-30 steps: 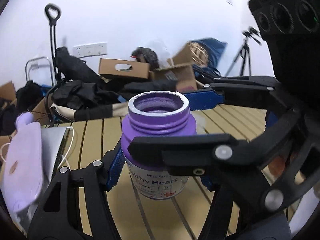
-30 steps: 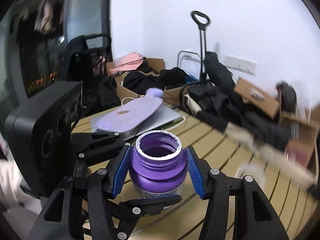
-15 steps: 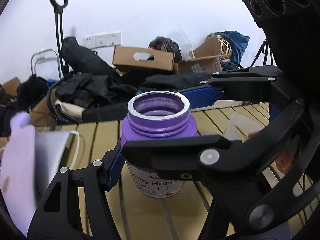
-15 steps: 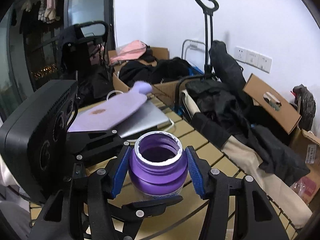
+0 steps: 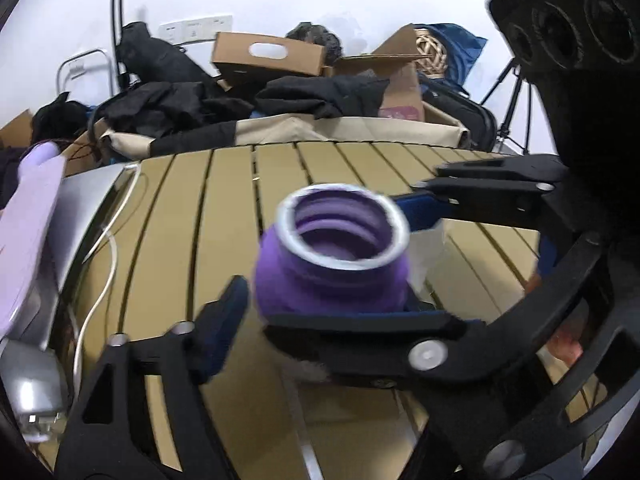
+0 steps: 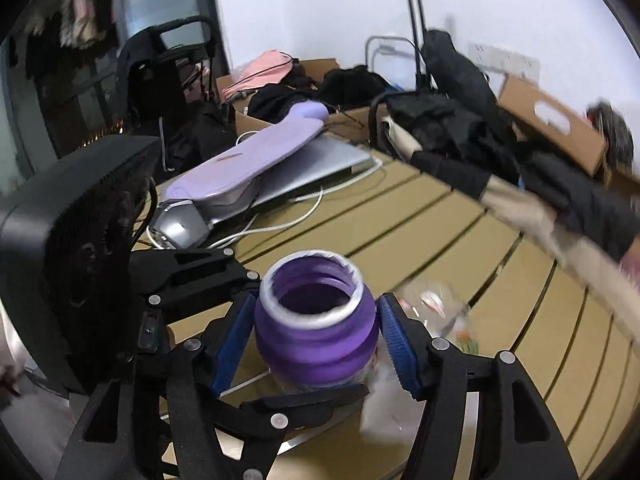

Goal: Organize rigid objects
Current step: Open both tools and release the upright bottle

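An open purple bottle (image 5: 336, 264) with a silver rim and no cap sits between both grippers above the slatted wooden table (image 5: 192, 240). In the left wrist view my left gripper (image 5: 320, 308) has its left pad beside the bottle with a small gap; its right finger is hidden behind the other gripper's black arm, which crosses in front. In the right wrist view the bottle (image 6: 316, 328) stands between the blue pads of my right gripper (image 6: 316, 344), with a slight gap on each side. The bottle's lower part is hidden.
A silver laptop (image 6: 304, 168) with a lilac flat object (image 6: 248, 160) on it and a white cable (image 5: 100, 272) lie at the table's left. A crumpled clear wrapper (image 6: 436, 304) lies right of the bottle. Boxes, black bags and a tripod stand behind the table.
Both cameras have risen and tilted down, so I look into the bottle's mouth. The right gripper's pads have loosened from the bottle. The left pad stands slightly off it.
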`<state>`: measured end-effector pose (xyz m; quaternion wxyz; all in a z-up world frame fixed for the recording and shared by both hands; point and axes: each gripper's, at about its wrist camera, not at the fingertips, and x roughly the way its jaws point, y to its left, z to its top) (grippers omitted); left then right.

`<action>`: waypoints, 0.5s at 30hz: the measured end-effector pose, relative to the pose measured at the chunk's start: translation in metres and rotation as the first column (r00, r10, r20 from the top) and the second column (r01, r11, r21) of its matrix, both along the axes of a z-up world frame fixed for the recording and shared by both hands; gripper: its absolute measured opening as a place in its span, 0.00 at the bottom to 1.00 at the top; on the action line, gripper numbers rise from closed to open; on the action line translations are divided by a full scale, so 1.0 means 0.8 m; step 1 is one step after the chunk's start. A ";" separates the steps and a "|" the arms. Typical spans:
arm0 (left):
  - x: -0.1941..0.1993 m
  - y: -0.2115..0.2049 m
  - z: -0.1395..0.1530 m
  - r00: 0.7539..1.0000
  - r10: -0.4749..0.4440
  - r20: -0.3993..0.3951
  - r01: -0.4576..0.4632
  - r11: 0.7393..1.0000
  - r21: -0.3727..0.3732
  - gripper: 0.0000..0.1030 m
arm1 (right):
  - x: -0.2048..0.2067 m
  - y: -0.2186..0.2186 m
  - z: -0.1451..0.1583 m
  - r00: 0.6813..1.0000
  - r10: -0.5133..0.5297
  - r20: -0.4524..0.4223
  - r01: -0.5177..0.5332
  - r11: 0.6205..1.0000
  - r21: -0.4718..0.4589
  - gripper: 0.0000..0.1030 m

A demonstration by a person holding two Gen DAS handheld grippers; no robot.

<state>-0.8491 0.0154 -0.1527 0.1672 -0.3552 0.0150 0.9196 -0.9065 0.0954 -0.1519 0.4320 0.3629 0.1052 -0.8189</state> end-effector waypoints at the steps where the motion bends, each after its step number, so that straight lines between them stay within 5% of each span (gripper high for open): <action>1: 0.003 -0.004 0.000 0.999 0.028 0.017 -0.028 1.000 -0.002 0.75 | 0.006 0.001 0.001 1.000 -0.013 0.000 0.013 1.000 0.009 0.67; 4: 0.027 -0.020 0.009 0.997 0.065 0.042 -0.066 0.997 0.026 0.76 | 0.030 0.007 0.016 0.999 -0.038 -0.014 0.038 0.999 0.020 0.77; 15: 0.187 -0.063 0.092 0.989 0.131 -0.071 -0.131 0.991 -0.005 0.92 | 0.195 0.135 0.129 0.957 -0.261 -0.124 0.260 0.965 -0.030 0.85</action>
